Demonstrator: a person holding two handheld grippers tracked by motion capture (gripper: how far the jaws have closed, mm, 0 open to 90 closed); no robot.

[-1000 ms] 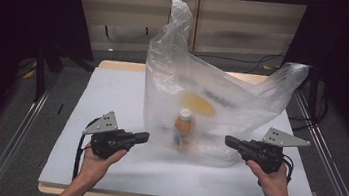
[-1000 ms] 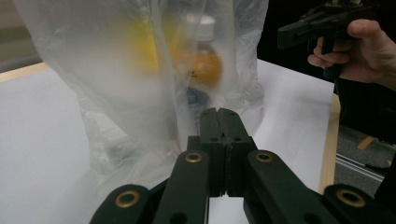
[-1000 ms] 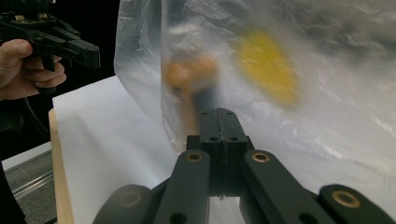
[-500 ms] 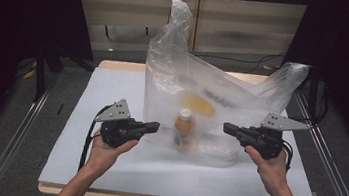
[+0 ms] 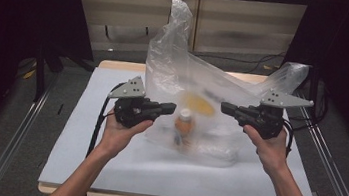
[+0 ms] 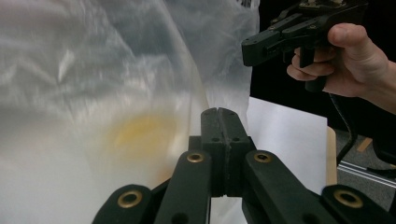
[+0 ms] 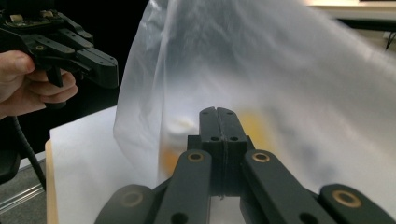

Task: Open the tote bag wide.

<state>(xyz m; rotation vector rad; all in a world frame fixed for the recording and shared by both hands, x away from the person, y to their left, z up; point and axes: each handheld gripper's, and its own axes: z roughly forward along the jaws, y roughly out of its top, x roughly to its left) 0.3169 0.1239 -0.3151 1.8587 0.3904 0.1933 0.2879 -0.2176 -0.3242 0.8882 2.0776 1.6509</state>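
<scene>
Your left gripper and right gripper are both clenched empty, flanking the plastic bag on the white table. Bag is blocking both; high view is showing an orange bottle inside, blurred in gripper views.

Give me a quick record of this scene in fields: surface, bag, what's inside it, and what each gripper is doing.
surface: table covered with a white sheet
bag: clear plastic bag, standing crumpled at the middle of the table
contents: small bottle with a white cap, upright; something yellow behind it, too blurred to name
left gripper: jaws shut, empty, at the bag's left side
right gripper: jaws shut, empty, at the bag's right side
contact with bag: cannot tell
</scene>
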